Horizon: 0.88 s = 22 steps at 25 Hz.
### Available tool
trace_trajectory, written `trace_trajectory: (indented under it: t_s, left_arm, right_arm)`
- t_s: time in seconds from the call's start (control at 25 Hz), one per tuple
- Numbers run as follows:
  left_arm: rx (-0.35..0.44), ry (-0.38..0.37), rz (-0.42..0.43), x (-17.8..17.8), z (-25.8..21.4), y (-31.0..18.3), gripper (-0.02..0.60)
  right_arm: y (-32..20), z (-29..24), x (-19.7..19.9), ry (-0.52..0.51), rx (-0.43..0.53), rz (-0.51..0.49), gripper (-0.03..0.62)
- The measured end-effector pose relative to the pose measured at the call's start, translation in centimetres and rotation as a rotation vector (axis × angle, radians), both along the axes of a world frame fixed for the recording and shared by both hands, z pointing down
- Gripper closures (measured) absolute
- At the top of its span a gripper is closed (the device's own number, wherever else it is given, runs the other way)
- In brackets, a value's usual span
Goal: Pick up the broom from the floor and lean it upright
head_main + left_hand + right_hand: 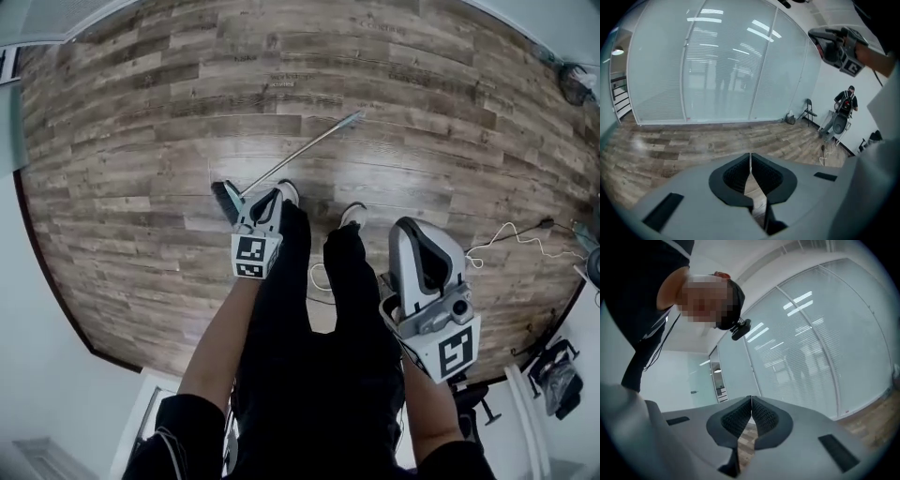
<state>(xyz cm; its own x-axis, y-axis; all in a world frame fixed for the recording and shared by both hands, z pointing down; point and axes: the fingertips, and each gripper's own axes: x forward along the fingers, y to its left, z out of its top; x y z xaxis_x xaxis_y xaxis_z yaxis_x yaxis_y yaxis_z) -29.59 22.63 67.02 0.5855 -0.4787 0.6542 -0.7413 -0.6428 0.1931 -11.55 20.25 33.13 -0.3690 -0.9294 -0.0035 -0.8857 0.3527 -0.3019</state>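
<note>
The broom [300, 150] lies flat on the wooden floor in the head view. Its thin silver handle runs up to the right to a teal end, and its dark brush head [226, 201] is at the lower left. My left gripper [271, 197] is held low, just right of the brush head and over the handle's lower end. It is shut with nothing between its pads [750, 159]. My right gripper [413, 228] is held higher at the right, apart from the broom. It is also shut and empty [751, 401], and it shows from the side in the left gripper view [839, 44].
The person's dark-trousered legs and shoes [352, 216] stand right behind the broom. A white cable [506, 234] trails on the floor at the right, near a black chair [560, 377]. A glass partition [731, 70] faces me, and a seated person [846, 101] is at the far right.
</note>
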Motion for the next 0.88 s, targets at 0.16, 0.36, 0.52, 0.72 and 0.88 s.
trace_trajectory:
  t_s: [0.16,0.36,0.52,0.72,0.88]
  left_arm:
    - [-0.023,-0.022,-0.008,-0.4,7.6,-0.6,0.560]
    - [-0.103,-0.035,-0.061,-2.0,16.4,0.0,0.558]
    - [-0.081,-0.101,0.065,-2.6,22.0,0.8,0.557]
    - [-0.071,-0.176,0.159,-4.4,27.5,1.4,0.514]
    - [-0.100,-0.232,0.219,-5.2,31.7,2.2,0.498]
  right_arm:
    - [-0.5,5.3,-1.1,-0.113,-0.024,0.026,0.576]
    - [0.5,12.6,-3.6,0.014,-0.002,-0.071,0.576]
    - [0.5,19.7,-3.9,0.145,-0.029,-0.059,0.576]
    - [-0.3,25.9,-4.1,0.206,-0.031,0.005,0.576]
    - [-1.1,31.6,-4.3,0.176,-0.063,0.044,0.576]
